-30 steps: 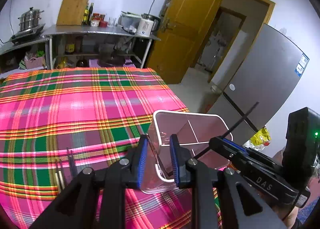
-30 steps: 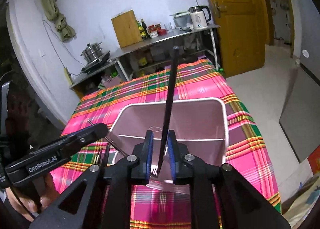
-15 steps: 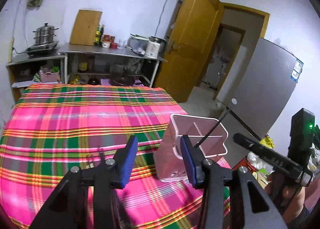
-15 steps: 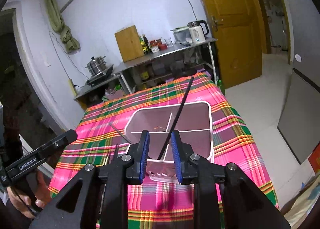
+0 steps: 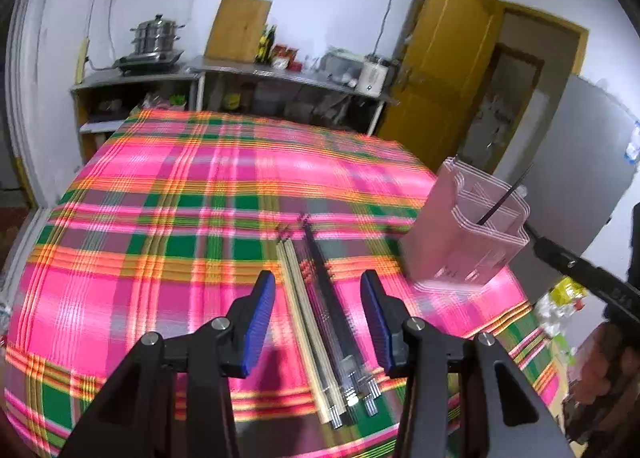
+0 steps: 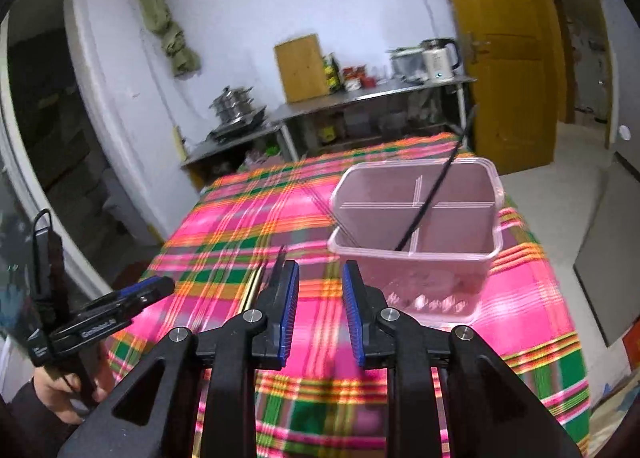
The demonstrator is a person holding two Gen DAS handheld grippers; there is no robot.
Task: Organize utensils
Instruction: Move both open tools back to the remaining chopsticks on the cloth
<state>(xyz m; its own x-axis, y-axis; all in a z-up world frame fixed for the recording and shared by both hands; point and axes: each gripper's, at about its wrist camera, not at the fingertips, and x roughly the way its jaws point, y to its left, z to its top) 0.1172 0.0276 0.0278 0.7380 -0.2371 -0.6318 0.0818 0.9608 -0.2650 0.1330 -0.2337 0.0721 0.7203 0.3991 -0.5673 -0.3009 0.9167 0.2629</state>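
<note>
Your left gripper (image 5: 318,316) hangs wide open over the chopsticks (image 5: 320,322), which lie in a tight bundle on the plaid counter (image 5: 160,217), pale sticks beside dark ones with metal ends toward you. The bundle runs lengthwise between the two blue pads, so a straight descent would likely straddle it and let you pinch a stick across its width; nothing is gripped yet.

Just right of the bundle stands the pink holder (image 5: 464,234), a divided bin. One black chopstick (image 6: 430,193) already leans inside it, foot in a near cell, tip slanting up past the far rim. That slant is probably just how a long thin stick settles in a wide cell.

Your right gripper (image 6: 320,312) hovers low before the holder, moderately parted and empty, its fingers aimed at the cloth between bundle and holder. From there it looks placed either to steady the bin or to take the next stick.

By the look of it, sorting is barely begun: one stick housed, the rest of the bundle waiting. Motion blur softens the cloth and the holder, so the exact count of sticks cannot be read.
</note>
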